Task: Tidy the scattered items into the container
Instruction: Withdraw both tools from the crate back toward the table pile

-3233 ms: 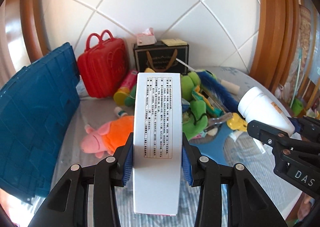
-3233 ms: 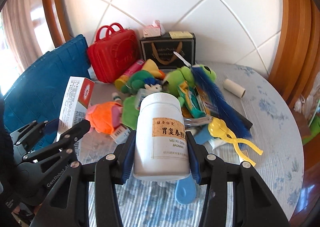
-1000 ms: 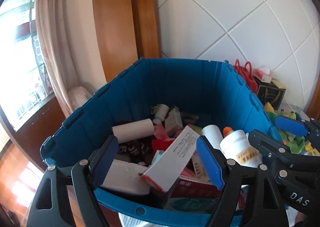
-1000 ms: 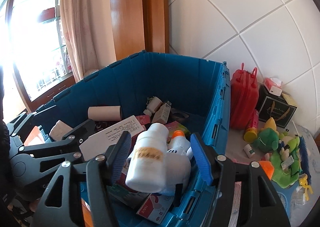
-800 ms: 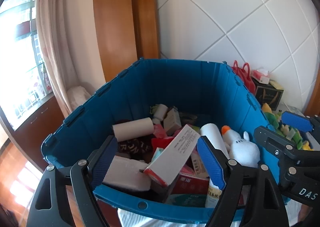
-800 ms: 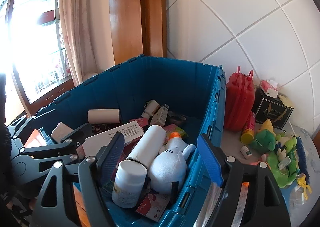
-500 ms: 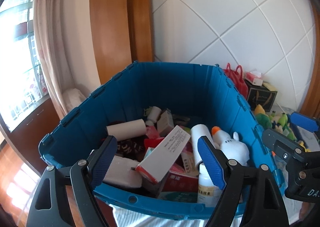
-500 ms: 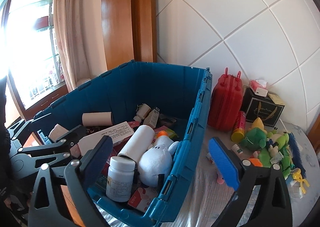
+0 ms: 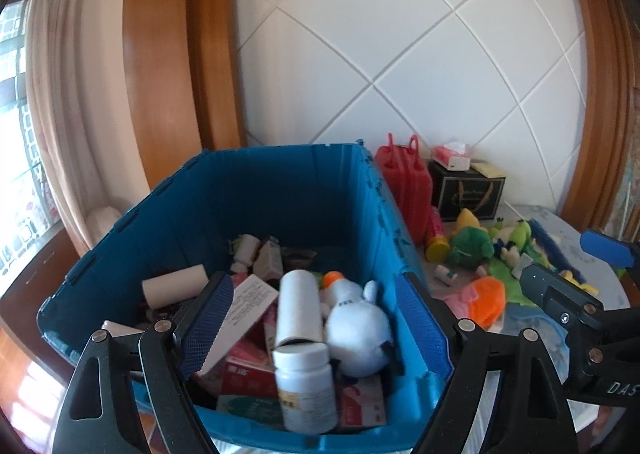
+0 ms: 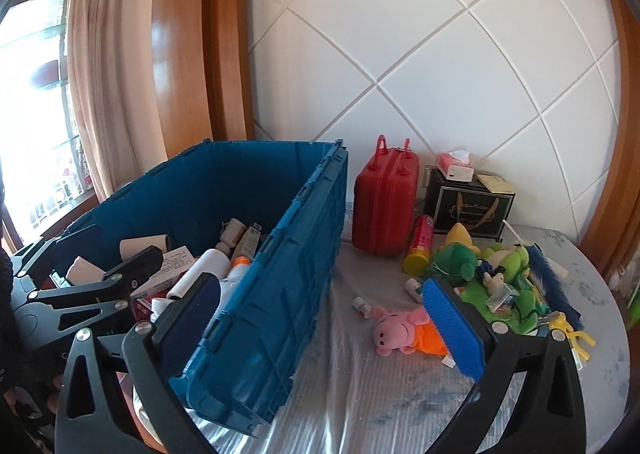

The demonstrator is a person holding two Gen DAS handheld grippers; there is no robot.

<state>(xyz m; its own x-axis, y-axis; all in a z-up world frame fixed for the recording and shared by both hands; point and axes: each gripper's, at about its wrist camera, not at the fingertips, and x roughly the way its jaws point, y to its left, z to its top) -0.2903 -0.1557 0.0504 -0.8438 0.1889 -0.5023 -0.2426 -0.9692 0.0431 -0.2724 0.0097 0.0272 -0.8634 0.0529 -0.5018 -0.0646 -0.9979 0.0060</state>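
Note:
The blue crate [image 9: 280,198] [image 10: 280,274] holds a white pill bottle [image 9: 306,388], a white plush duck [image 9: 356,334], a white box [image 9: 246,312] and a paper roll [image 9: 174,286]. My left gripper [image 9: 314,320] hovers open over the crate's near end, gripping nothing. My right gripper [image 10: 320,322] is still opening, its jaws wide. Only the crate's right wall and the table show between them, untouched. On the table lie a pink pig plush [image 10: 400,328], green plush toys [image 10: 480,266] and small bottles [image 10: 362,306].
A red case [image 10: 386,206], a black box [image 10: 468,206] with a tissue pack and a red-yellow can [image 10: 418,250] stand by the tiled wall. A blue brush [image 10: 548,282] and a yellow clip [image 10: 572,334] lie at the right. The table [image 10: 360,394] has a pale cloth.
The right gripper opened wide and the white bottle dropped into the crate beside the duck. Both grippers drew back and swung right, so the table's toys came into view.

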